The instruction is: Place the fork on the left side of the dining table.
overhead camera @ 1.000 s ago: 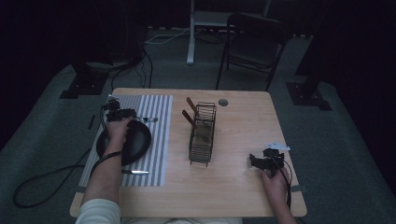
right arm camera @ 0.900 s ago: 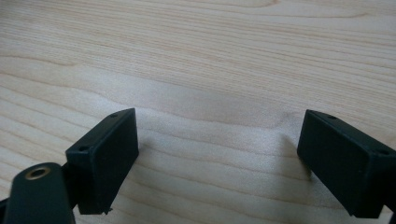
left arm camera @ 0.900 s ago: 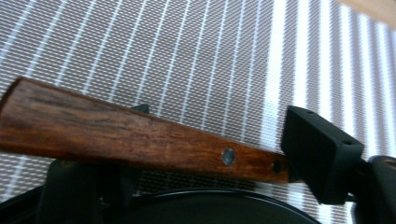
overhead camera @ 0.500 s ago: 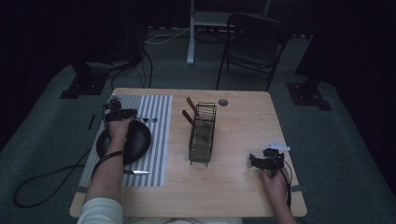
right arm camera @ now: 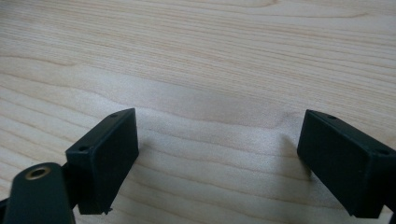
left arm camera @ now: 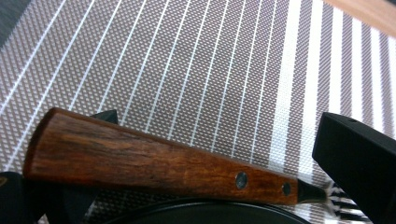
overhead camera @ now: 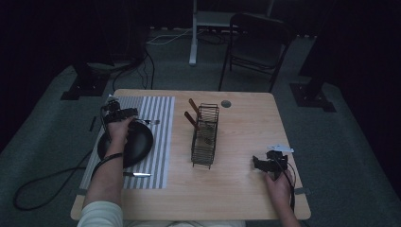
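A wooden-handled fork lies crosswise between the jaws of my left gripper, its handle over the far rim of a black plate. These jaws have just been opening; they stand wide and the pads are off the handle. In the high view the left gripper sits at the plate's far edge on the striped placemat, with the fork's metal end pointing right. My right gripper hovers open over bare wood near the table's front right.
A black wire rack stands mid-table holding two wooden-handled utensils. A small knife lies on the placemat near the plate's front. A round cable hole sits near the table's far edge. A chair stands beyond.
Both hands stay about where they were. The high view is too small to show the left jaws spreading.
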